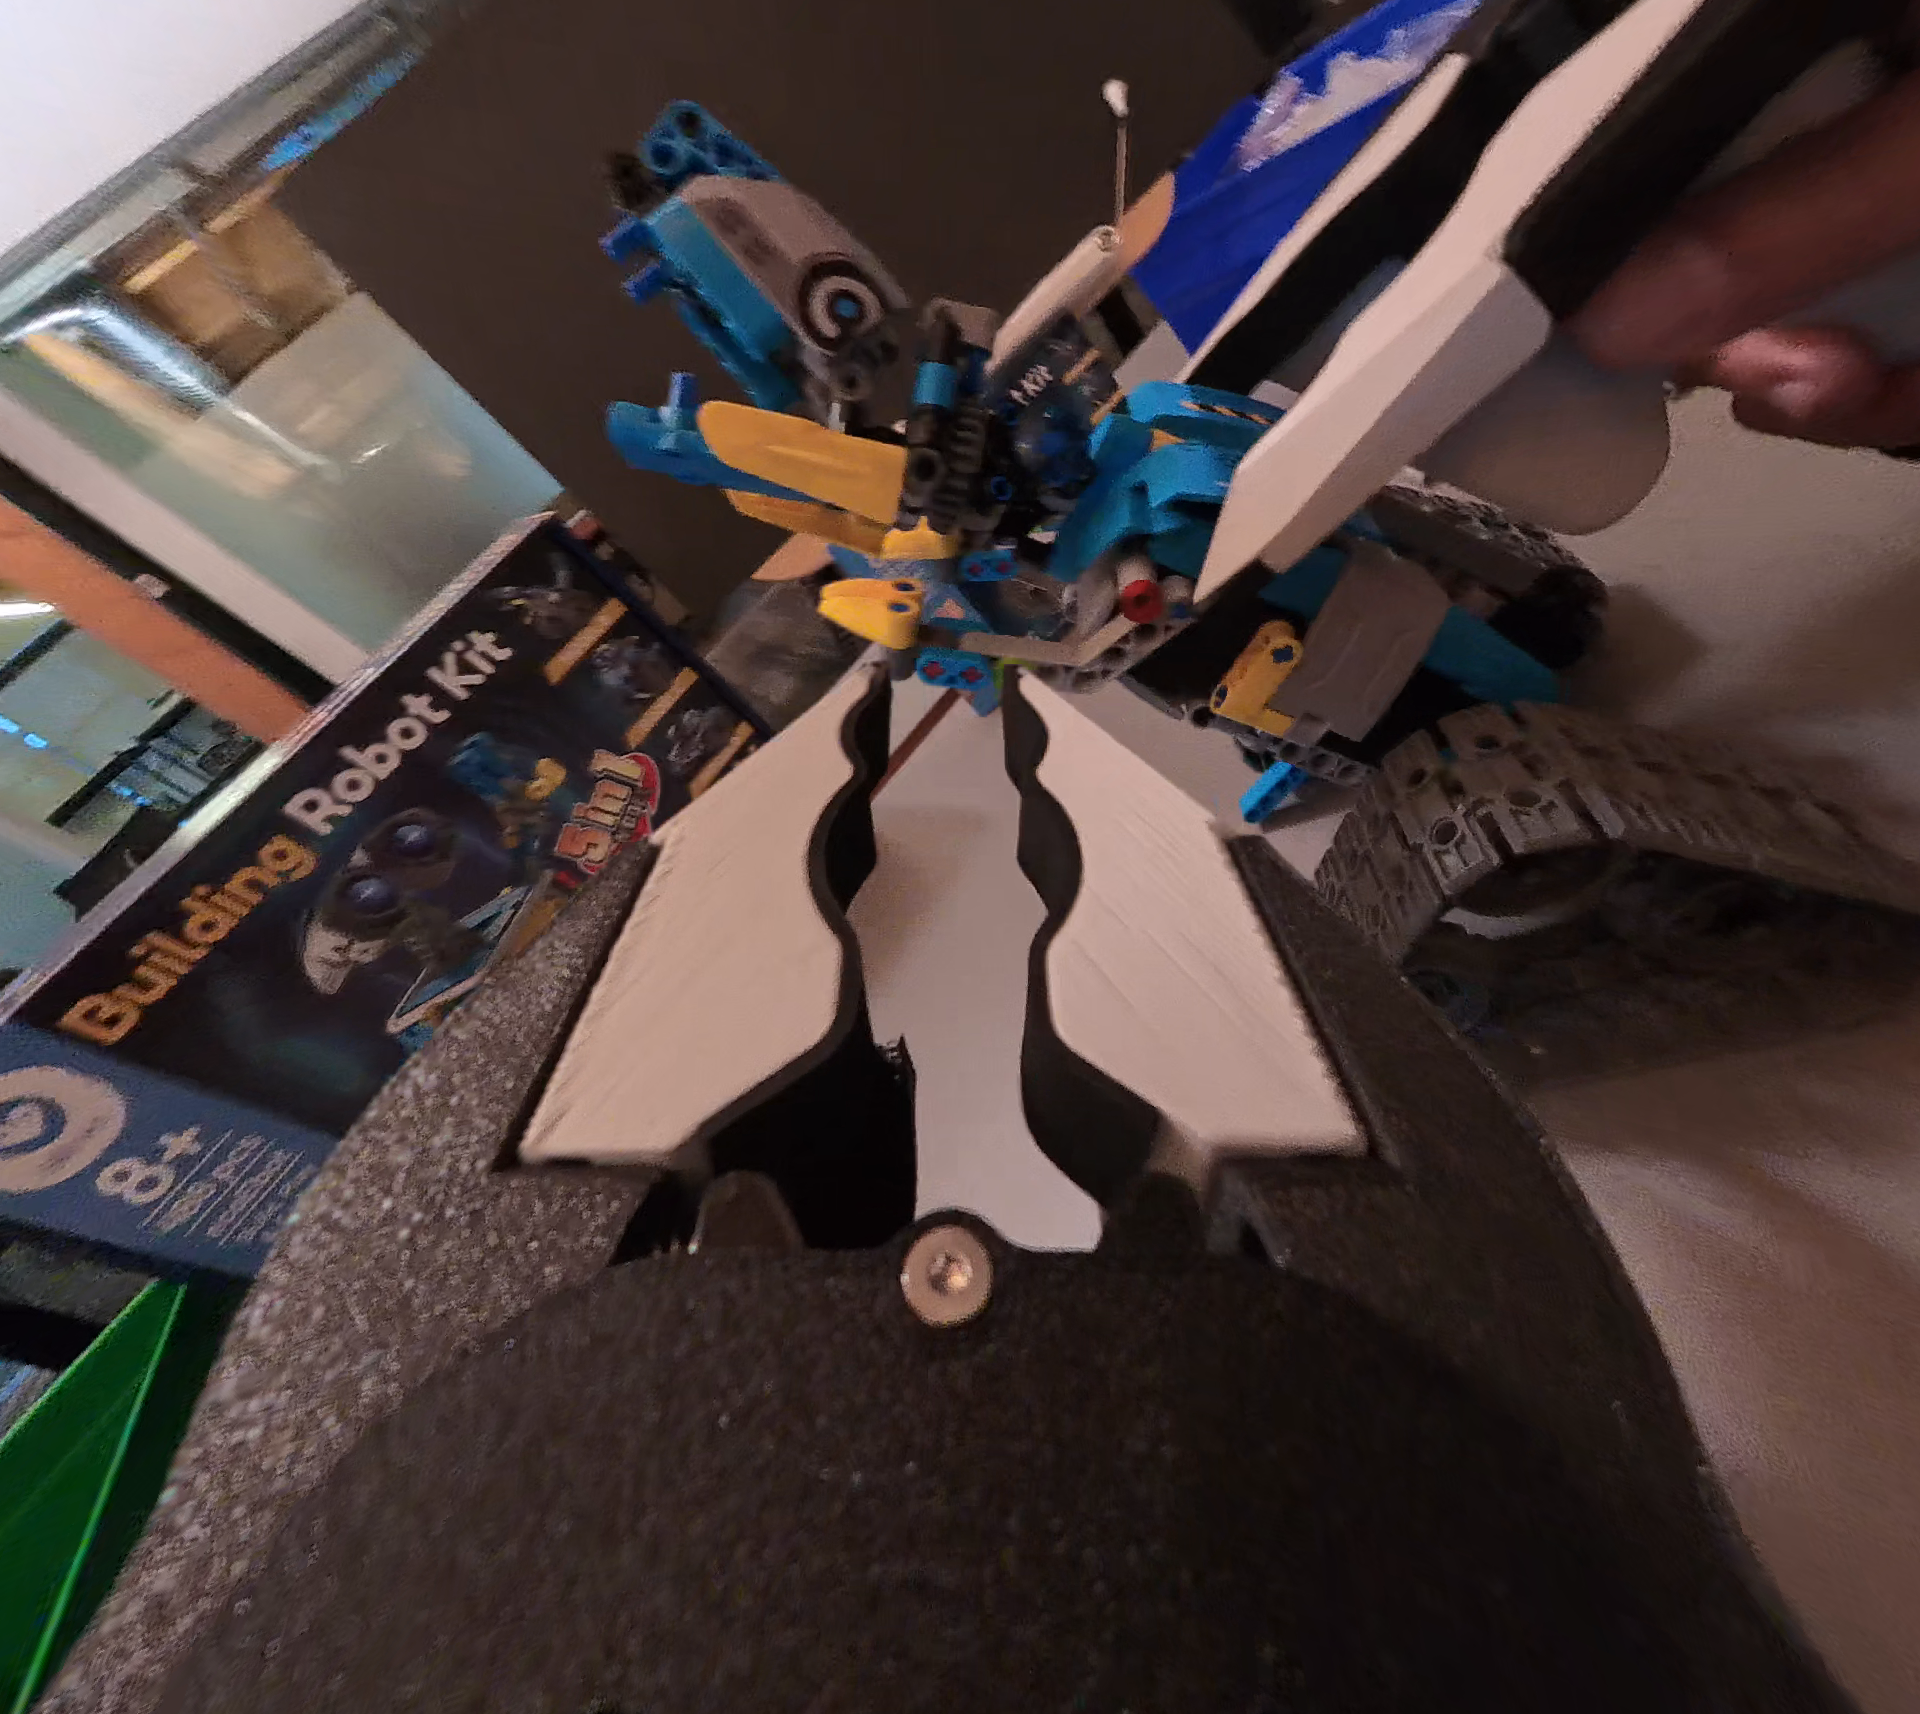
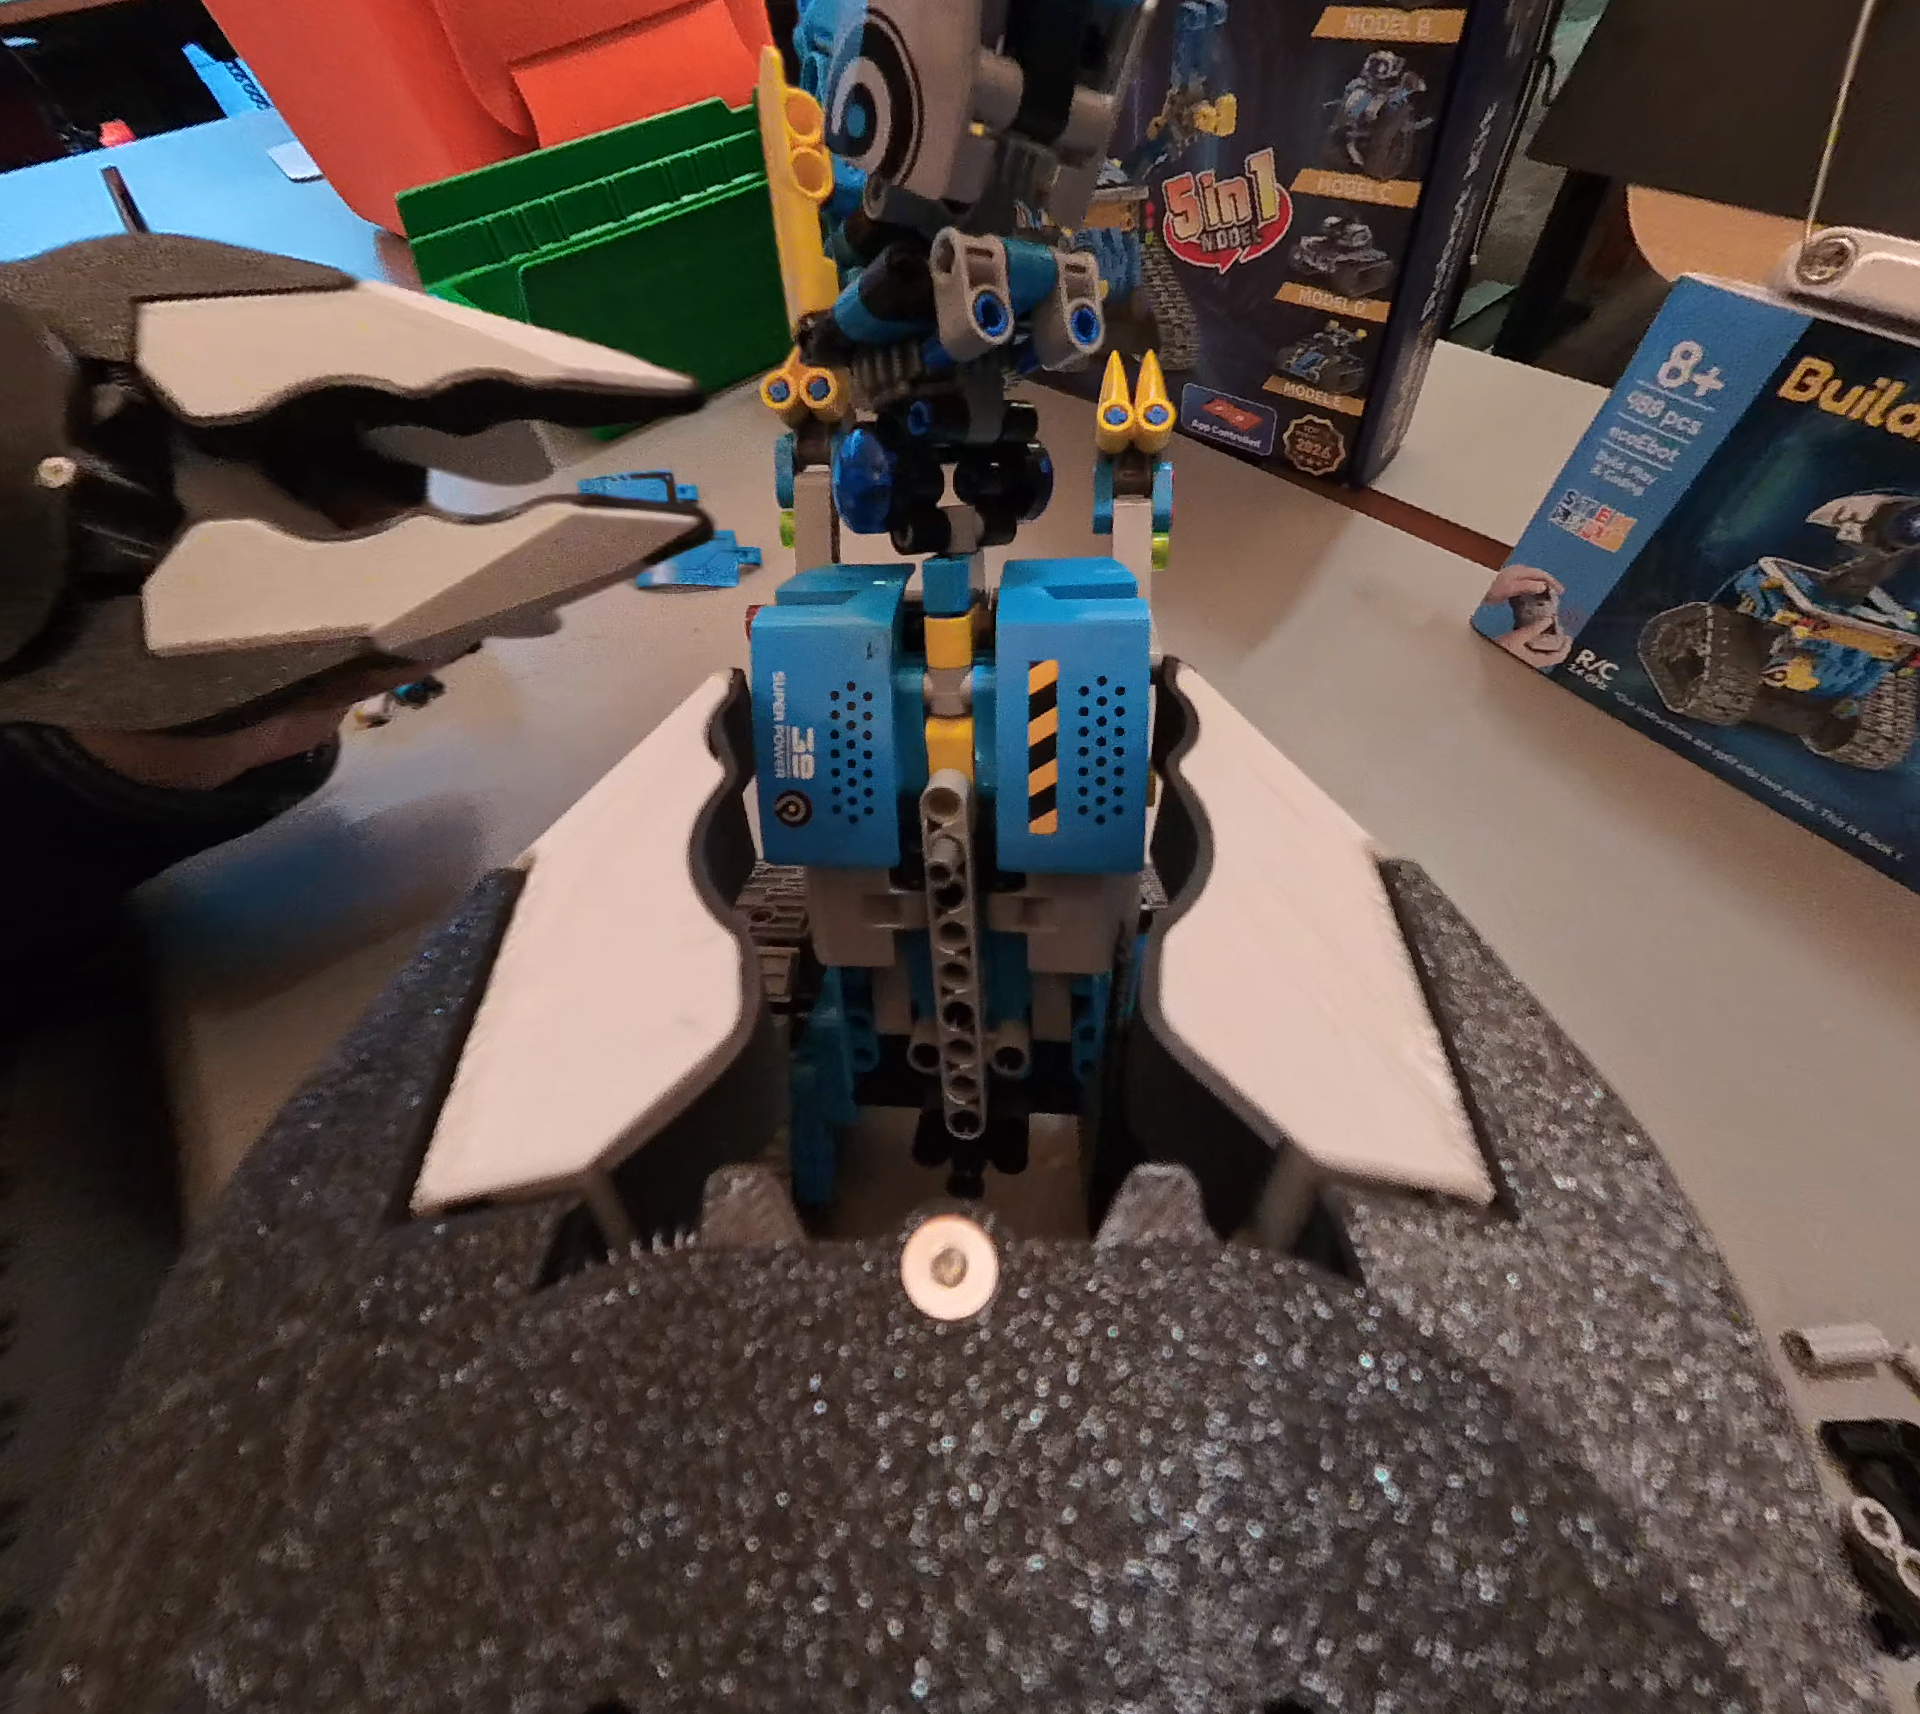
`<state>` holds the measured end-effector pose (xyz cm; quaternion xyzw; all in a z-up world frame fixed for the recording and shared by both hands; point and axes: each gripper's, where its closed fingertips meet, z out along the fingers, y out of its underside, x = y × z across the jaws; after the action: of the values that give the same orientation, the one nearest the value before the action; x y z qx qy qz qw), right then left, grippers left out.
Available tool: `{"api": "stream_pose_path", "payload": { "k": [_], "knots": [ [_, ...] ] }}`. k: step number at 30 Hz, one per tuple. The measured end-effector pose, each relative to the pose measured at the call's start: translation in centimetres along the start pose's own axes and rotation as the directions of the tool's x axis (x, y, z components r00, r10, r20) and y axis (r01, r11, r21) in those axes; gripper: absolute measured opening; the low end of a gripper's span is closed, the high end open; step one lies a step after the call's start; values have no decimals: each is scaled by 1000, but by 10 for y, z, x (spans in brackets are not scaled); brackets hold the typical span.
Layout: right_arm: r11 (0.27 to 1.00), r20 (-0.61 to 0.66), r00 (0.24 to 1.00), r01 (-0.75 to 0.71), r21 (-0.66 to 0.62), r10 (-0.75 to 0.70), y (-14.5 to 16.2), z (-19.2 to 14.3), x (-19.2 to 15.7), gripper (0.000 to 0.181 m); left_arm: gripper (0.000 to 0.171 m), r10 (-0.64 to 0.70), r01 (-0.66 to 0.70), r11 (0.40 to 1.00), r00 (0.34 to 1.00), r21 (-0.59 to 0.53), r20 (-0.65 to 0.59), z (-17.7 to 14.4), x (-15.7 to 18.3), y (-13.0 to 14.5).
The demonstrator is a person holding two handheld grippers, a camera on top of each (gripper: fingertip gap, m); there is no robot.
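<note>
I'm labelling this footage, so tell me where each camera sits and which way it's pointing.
Left wrist view: on the left gripper, tilted, looking along its open fingers at the blue and yellow brick robot; the right gripper and a hand show.
Right wrist view: on the right gripper, facing the robot's back, fingers clamping its blue body; the left gripper enters from the left.
Shared: the robot, both grippers, the dark kit box.

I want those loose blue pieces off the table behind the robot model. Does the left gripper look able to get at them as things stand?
Probably yes. The left gripper is open and empty, its tips just short of the loose blue pieces on the table, nothing between. The right gripper is clamped on the robot model, off to the side.
</note>
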<state>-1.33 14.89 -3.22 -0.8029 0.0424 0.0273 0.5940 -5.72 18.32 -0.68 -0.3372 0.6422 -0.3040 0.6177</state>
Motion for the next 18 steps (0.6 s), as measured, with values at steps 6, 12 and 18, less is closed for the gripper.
{"api": "stream_pose_path", "payload": {
  "k": [6,12,18],
  "knots": [
    [991,-132,984,110,-78,-120,11,-3,2,76,22,-151,162,985,974,58,-168,3,34,-22],
    [984,-159,973,152,-98,-166,15,-3,1,77,22,-209,212,977,961,-3,-184,13,37,-11],
    [988,-157,976,150,-31,-153,6,-2,1,75,14,-281,278,960,936,-42,-211,19,40,-4]
  ]
}}
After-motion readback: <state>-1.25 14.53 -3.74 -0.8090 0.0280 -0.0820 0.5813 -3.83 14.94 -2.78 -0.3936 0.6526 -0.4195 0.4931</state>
